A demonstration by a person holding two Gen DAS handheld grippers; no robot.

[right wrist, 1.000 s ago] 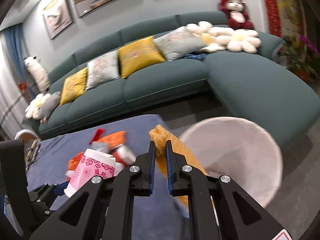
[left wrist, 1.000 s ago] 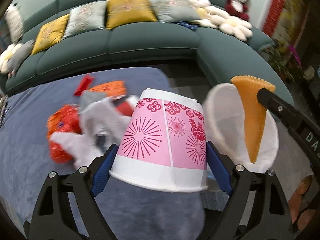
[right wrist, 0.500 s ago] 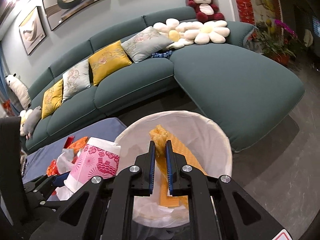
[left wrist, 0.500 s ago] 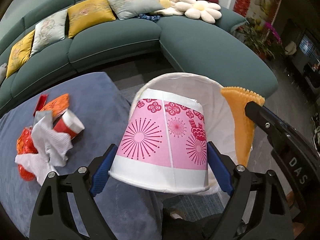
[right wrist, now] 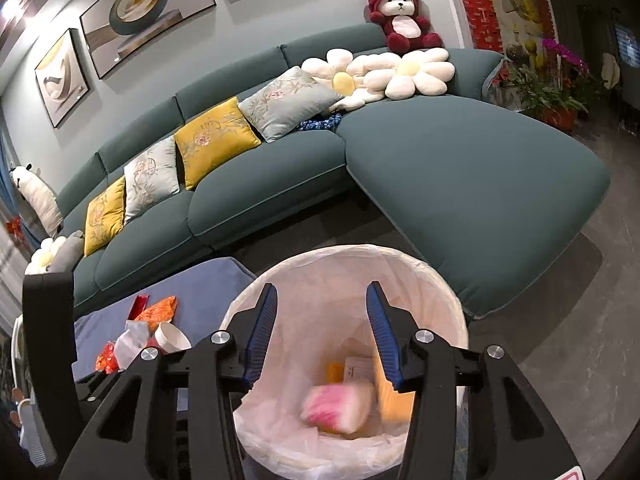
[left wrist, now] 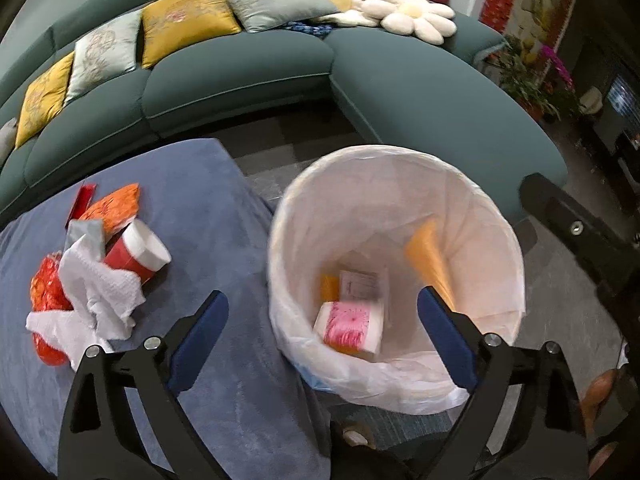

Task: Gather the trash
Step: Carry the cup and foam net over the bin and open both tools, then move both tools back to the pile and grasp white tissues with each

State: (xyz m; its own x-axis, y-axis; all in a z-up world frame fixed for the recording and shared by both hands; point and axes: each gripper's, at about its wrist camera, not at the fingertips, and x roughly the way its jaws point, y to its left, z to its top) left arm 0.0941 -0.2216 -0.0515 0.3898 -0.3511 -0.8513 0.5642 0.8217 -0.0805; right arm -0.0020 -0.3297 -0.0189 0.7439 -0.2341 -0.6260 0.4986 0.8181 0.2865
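Observation:
A white-lined trash bin [left wrist: 400, 152] stands beside the blue-covered table [left wrist: 224, 208]. My left gripper [left wrist: 322, 300] hangs above it, jaws opening and nothing between them. The pink-and-white paper cup [left wrist: 352, 328] lies blurred low inside the bin. My right gripper [right wrist: 322, 292] is also over the bin [right wrist: 348, 250], jaws opening and holding nothing. An orange strip [right wrist: 394, 396] is dropping along the liner below its right finger, next to the blurred cup [right wrist: 336, 408]. On the table lie a red cup [left wrist: 140, 252], white tissue [left wrist: 96, 296] and orange wrappers [left wrist: 116, 208].
A teal corner sofa [right wrist: 460, 168] with yellow and grey cushions curves behind the bin and table. Potted plants [right wrist: 552, 96] stand at the far right. Grey floor [right wrist: 560, 320] lies to the right of the bin. Paper and a small orange piece sit at the bin's bottom.
Both grippers swung from the table to above the bin and opened. The pink cup left my left gripper and the orange strip left my right one; both are now inside the bin.

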